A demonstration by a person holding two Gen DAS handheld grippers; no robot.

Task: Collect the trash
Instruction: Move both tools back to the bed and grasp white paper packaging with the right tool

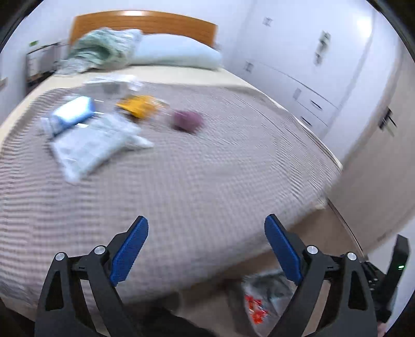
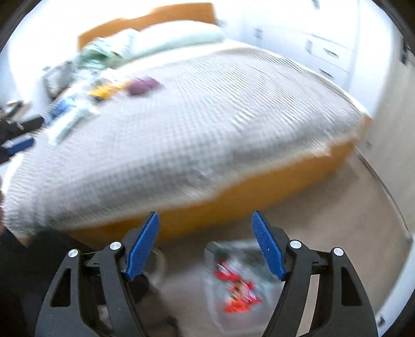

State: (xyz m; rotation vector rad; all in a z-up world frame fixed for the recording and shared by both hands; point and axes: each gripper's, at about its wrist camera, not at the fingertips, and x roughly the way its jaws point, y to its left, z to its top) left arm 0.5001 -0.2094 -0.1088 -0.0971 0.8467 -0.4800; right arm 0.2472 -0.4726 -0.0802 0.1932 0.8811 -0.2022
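Trash lies on the bed's grey waffle blanket [image 1: 194, 168]: a clear plastic wrapper [image 1: 88, 145], a blue-and-white pack [image 1: 72, 111], a yellow packet [image 1: 137, 105] and a purple ball-like item [image 1: 186, 120]. The same pile shows blurred in the right wrist view, with the yellow packet [image 2: 101, 90] and purple item [image 2: 141, 85]. A clear trash bag with red wrappers [image 2: 237, 290] lies on the floor, also seen low in the left wrist view [image 1: 259, 303]. My left gripper [image 1: 206, 230] is open and empty over the bed's near edge. My right gripper [image 2: 205, 225] is open and empty above the bag.
A pillow [image 1: 176, 51] and a crumpled green cloth [image 1: 101, 46] lie by the wooden headboard [image 1: 145, 23]. White wardrobes with drawers [image 1: 311, 77] stand to the right. The orange bed frame [image 2: 259, 194] borders beige floor [image 2: 337, 220]. Both views are motion-blurred.
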